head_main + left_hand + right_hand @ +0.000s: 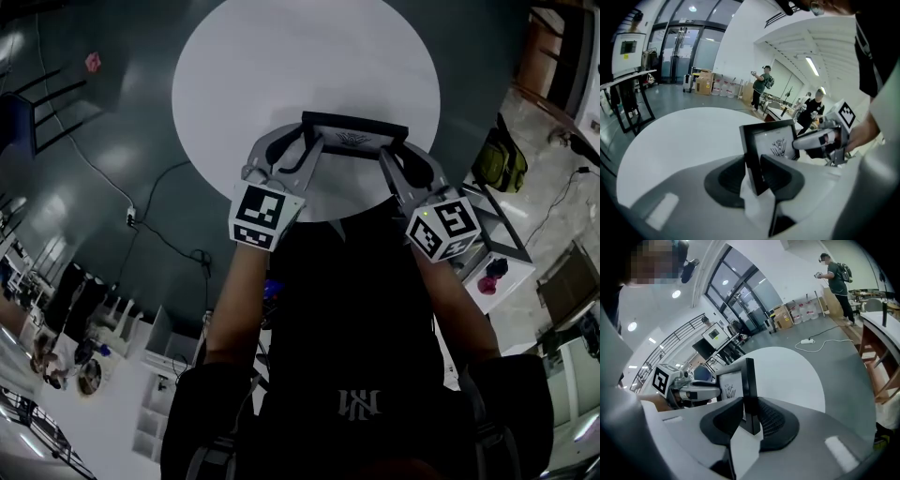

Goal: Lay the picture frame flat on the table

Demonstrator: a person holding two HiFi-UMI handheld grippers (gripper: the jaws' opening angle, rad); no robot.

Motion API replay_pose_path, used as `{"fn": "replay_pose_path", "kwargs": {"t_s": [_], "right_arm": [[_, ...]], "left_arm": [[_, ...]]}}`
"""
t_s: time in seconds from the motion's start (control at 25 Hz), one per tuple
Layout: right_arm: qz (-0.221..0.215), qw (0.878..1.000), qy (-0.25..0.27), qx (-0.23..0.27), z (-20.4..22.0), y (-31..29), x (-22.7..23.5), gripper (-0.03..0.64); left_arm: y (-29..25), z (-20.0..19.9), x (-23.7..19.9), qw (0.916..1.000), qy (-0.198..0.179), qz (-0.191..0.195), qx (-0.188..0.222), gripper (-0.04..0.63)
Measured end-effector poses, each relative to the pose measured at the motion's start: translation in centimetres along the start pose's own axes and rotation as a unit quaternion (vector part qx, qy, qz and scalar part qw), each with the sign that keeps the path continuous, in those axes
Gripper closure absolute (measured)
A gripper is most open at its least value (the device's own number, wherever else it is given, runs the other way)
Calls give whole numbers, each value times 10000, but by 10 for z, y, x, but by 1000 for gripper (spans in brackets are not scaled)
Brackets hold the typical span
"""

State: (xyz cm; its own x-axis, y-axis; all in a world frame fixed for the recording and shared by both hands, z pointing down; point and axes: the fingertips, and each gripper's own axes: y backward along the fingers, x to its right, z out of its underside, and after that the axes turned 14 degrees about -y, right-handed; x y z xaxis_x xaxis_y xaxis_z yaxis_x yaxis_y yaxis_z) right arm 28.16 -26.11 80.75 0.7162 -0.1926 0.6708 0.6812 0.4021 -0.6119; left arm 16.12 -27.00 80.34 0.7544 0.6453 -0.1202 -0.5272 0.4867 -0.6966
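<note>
A black picture frame (354, 141) with a small drawing in it stands upright over the near edge of the round white table (281, 66). My left gripper (307, 142) is shut on its left edge, and my right gripper (392, 156) is shut on its right edge. In the left gripper view the frame's edge (752, 159) sits between the two dark pads of the left gripper (754, 174), with the right gripper (820, 138) at the far side. In the right gripper view the frame's side (750, 380) stands between the pads of the right gripper (751, 417). Whether the frame's bottom touches the table is hidden.
A dark chair (42, 112) stands left of the table. A cable and power strip (131, 217) lie on the grey floor. A green bag (497, 161) and a white shelf unit (502, 248) sit at the right. People (764, 85) stand far across the room.
</note>
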Motion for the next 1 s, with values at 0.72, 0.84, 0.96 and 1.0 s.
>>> {"fn": "replay_pose_path", "kwargs": {"t_s": [0.72, 0.84, 0.96, 1.0], "right_arm": [[410, 9929, 1108, 99, -3, -20, 18, 505], [481, 9913, 1222, 115, -5, -26, 18, 502], [566, 9896, 1321, 88, -6, -31, 22, 500], [602, 9890, 1346, 85, -7, -32, 23, 494]], "left_arm": [[-12, 9, -5, 9979, -345, -549, 41, 479], [-13, 10, -10, 9973, -318, -666, 22, 474], [-17, 12, -13, 9960, -395, -798, -53, 471], [-18, 12, -13, 9957, -398, -832, -81, 469]]}}
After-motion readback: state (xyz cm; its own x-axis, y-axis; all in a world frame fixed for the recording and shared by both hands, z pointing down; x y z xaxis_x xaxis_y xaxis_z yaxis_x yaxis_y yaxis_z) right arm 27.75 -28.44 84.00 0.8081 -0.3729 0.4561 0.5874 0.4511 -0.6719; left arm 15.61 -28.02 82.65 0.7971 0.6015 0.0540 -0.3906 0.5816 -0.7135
